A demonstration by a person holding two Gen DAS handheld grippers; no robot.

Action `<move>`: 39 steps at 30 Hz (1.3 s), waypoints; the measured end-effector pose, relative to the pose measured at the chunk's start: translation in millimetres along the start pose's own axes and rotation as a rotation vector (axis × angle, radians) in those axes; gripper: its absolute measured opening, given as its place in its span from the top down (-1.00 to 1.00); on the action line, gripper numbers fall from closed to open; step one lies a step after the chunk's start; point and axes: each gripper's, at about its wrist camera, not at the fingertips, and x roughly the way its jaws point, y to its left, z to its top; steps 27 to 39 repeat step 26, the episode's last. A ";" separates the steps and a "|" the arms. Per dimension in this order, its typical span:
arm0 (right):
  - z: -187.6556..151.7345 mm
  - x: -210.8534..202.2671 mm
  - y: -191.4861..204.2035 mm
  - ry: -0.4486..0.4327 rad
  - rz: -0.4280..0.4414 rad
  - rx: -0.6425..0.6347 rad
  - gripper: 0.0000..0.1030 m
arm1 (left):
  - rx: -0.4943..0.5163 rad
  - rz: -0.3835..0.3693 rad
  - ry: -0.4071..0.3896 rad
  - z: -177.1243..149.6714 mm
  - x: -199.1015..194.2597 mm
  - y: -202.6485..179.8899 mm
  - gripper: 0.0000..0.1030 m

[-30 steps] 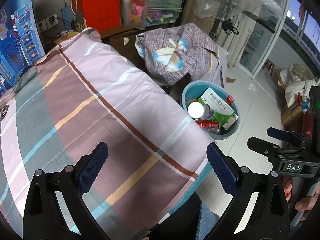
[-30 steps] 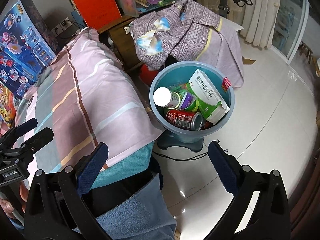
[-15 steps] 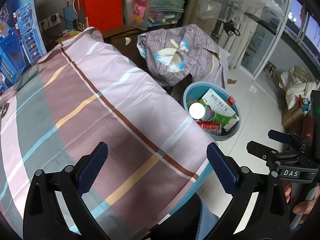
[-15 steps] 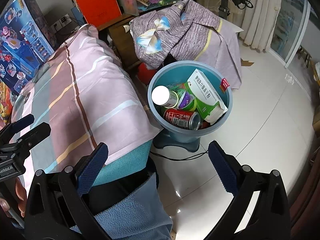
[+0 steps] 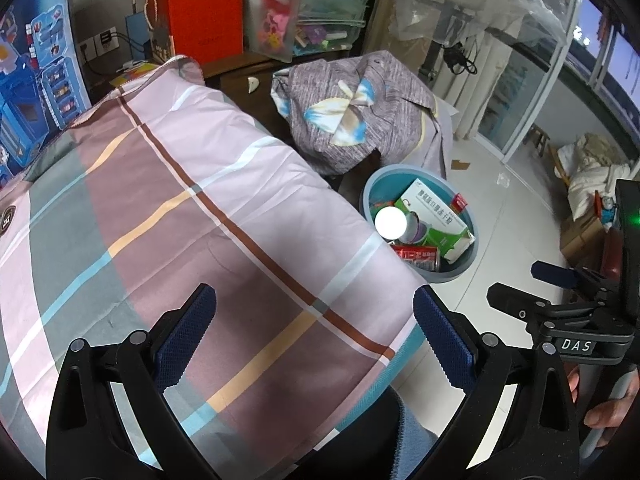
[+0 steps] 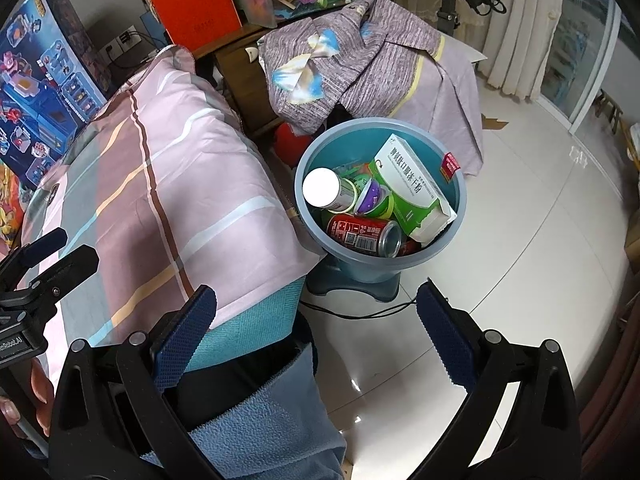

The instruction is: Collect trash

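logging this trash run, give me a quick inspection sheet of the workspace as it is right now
Surface: checked bedspread, nothing lying on it in view.
Job's things: blue bin on the floor beside the bed, holding a green and white box, a red can, a white-capped bottle and a purple cup.
Clutter: striped cloth draped behind the bin; orange box; toy box.
Grippers: left gripper and right gripper both open, empty.
Cables: black cable on the floor by the bin's base.
Surroundings: white tiled floor, curtains.
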 end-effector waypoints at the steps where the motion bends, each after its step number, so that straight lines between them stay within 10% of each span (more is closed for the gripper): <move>1: -0.1 0.2 -0.2 0.000 -0.001 0.000 -0.87 | -0.003 0.002 -0.001 0.3 0.3 0.2 -0.92; 39: 2.8 5.2 -5.0 0.009 -0.013 0.010 -0.87 | -0.026 0.015 0.039 -2.9 11.0 2.9 -0.92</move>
